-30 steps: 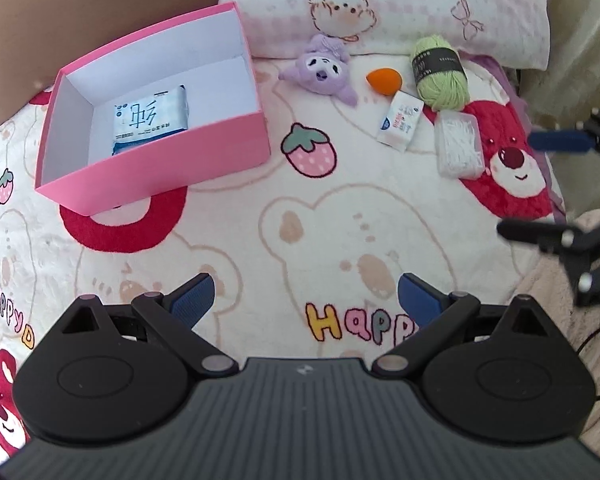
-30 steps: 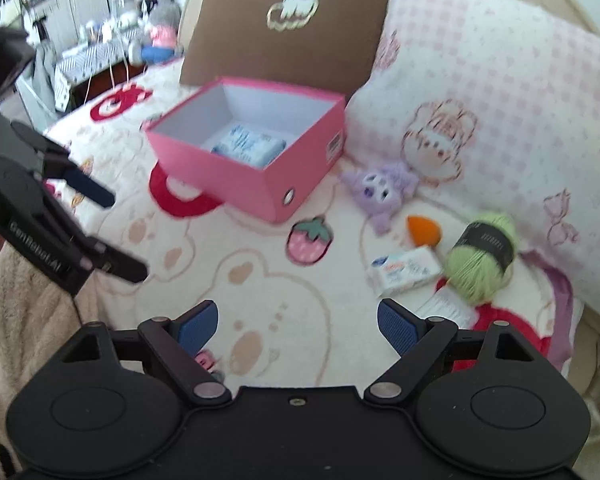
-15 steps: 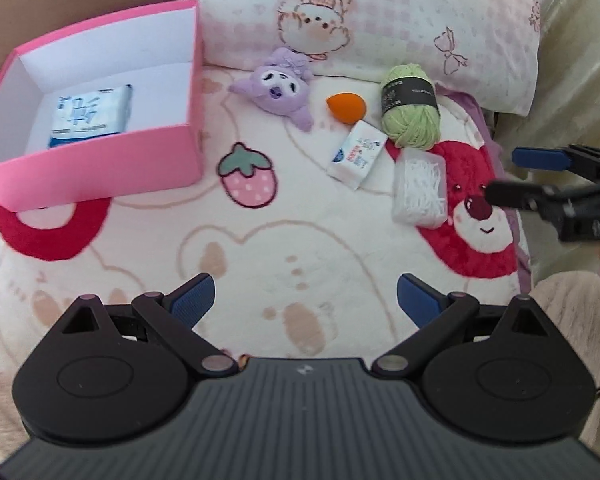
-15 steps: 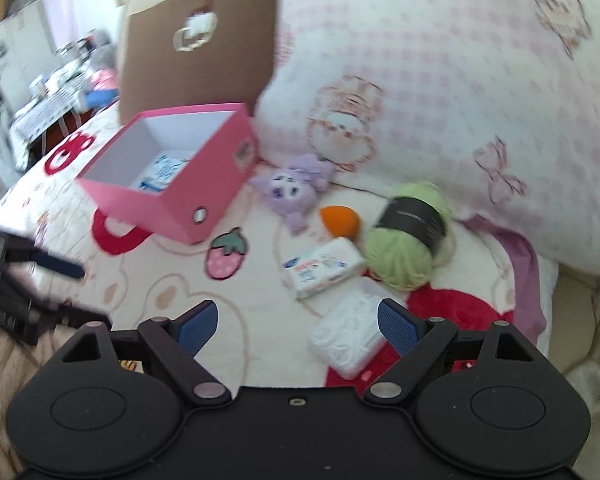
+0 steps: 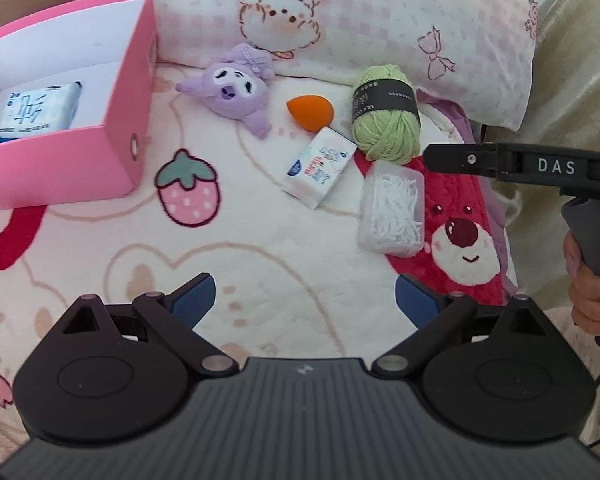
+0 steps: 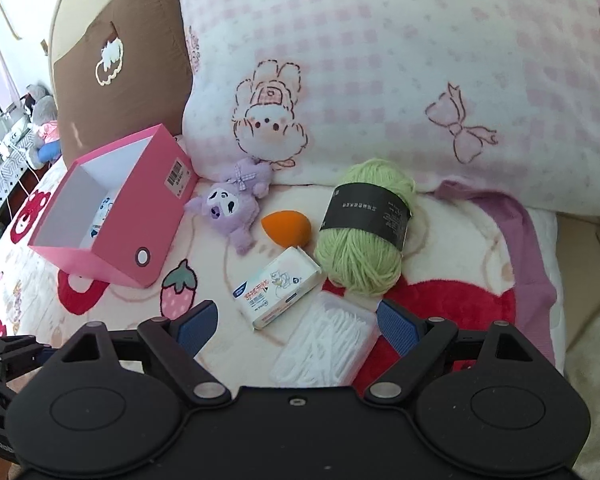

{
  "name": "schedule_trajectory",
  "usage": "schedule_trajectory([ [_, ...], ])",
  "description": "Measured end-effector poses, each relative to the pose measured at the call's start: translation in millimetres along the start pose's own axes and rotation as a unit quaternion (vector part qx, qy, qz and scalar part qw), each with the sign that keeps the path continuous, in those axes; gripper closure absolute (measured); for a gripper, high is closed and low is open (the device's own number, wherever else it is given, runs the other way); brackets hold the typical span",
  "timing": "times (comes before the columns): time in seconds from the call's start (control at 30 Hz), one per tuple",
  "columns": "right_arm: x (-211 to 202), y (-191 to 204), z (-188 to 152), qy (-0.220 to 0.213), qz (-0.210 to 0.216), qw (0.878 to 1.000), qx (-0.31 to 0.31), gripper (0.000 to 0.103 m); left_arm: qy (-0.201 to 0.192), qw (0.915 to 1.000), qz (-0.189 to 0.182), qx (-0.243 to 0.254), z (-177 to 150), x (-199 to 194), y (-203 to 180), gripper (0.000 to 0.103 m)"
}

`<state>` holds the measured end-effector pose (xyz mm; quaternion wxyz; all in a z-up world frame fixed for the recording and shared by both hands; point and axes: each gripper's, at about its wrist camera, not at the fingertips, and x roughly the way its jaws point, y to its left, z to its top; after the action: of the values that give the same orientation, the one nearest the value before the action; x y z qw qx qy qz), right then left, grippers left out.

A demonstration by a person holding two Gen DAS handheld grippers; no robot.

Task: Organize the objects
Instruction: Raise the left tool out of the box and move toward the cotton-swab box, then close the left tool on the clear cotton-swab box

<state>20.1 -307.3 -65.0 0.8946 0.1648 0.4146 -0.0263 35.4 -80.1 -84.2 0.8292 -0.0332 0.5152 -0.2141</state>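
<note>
Right of the pink box [image 6: 112, 216], the clear swab case [image 6: 328, 344] lies on the bed between the right gripper [image 6: 296, 322] pads, jaws wide, nothing held. Left gripper [image 5: 305, 294] likewise agape and empty. Probably next: square to the case's narrow sides, descend, close gently; lid may flex.

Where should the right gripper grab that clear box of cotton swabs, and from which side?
Grip the clear swab box across its short width, on the two long side walls, coming down from above. It lies flat on the blanket, and the open right gripper probably spans that width. Its upper corners sit close to the tissue pack and green yarn ball, so close near the lower half.
</note>
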Motion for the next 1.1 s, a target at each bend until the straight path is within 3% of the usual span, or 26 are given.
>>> schedule_trajectory([
  [0.23, 13, -9, 4, 0.011, 0.007, 1.000, 0.012, 0.013, 0.004, 0.9998, -0.017, -0.010, 4, 18, -12, 0.006],
  [0.33, 26, -23, 4, 0.005, -0.002, 0.999, 0.035, 0.014, 0.020, 0.9998, -0.004, -0.006, 6, 32, -20, 0.006],
  [0.43, 43, -37, 0, 0.016, -0.011, 0.998, 0.057, 0.023, 0.025, 0.9997, 0.006, 0.005, 5, 45, -25, 0.007],
  [0.57, 51, -54, -8, 0.013, -0.001, 0.996, 0.085, 0.025, 0.034, 0.9994, -0.009, -0.005, 4, 61, -29, 0.007],
  [0.7, 56, -53, -8, 0.006, -0.006, 0.998, 0.067, 0.025, 0.024, 0.9982, -0.047, -0.026, 4, 71, -33, 0.007],
  [0.87, 60, -53, -10, 0.007, -0.007, 0.997, 0.073, 0.025, 0.005, 0.9999, -0.014, 0.003, 4, 78, -50, 0.007],
  [1.0, 62, -56, -10, 0.005, -0.003, 0.996, 0.092, 0.025, 0.013, 0.9993, -0.024, -0.024, 6, 91, -48, 0.008],
  [1.1, 62, -56, -12, -0.009, -0.032, 0.995, 0.094, 0.025, 0.006, 0.9990, -0.022, -0.038, 5, 97, -47, 0.009],
])
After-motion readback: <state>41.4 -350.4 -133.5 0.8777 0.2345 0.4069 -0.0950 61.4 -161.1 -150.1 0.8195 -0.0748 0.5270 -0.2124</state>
